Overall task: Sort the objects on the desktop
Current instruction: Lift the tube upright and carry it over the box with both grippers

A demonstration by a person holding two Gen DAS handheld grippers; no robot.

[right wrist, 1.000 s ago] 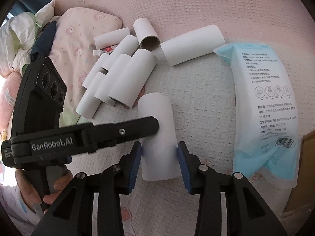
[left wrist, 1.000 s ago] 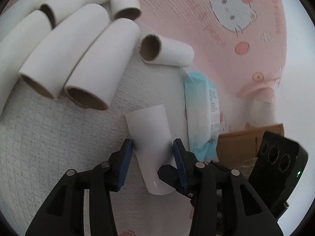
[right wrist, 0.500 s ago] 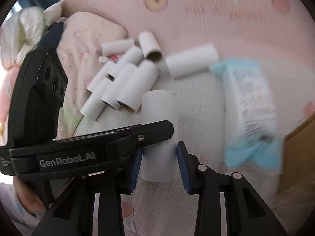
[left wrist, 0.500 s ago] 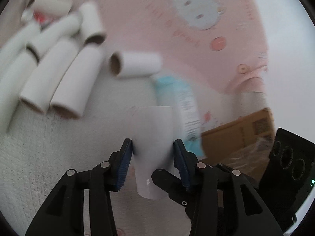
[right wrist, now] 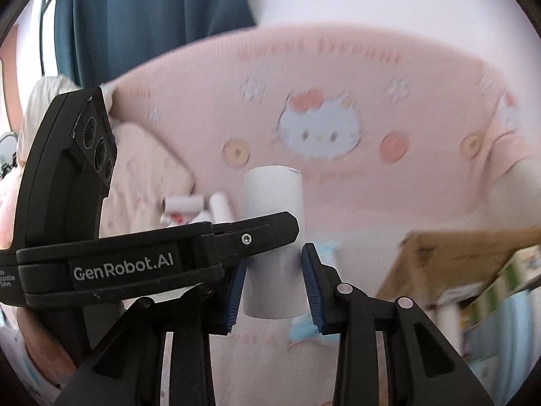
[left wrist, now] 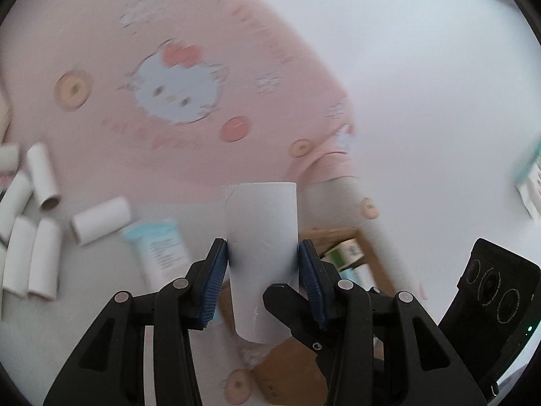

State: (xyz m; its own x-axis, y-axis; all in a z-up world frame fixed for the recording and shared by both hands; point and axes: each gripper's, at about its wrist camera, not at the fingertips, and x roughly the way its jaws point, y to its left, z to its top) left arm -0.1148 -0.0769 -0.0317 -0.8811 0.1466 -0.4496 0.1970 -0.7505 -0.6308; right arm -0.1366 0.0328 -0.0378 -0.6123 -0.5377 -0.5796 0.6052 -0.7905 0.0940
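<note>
My left gripper (left wrist: 262,279) and my right gripper (right wrist: 274,287) are both shut on the same white paper tube (left wrist: 262,237), held upright in the air above the bed; it also shows in the right wrist view (right wrist: 274,237). The left gripper's body crosses the right wrist view (right wrist: 135,264). Several other white tubes (left wrist: 30,253) lie in a pile at the far left, with one separate tube (left wrist: 101,218) beside a blue-white wipes pack (left wrist: 159,247). Both views are blurred by motion.
An open cardboard box (left wrist: 338,260) holding small packs sits below right; it also shows in the right wrist view (right wrist: 466,257). A pink Hello Kitty blanket (left wrist: 175,88) covers the bed. A blue curtain (right wrist: 152,10) hangs behind. A white wall (left wrist: 439,67) is at right.
Both grippers lifted the tube off the bed and swung it right toward the cardboard box. The tube pile and the wipes pack slid left and down in view.
</note>
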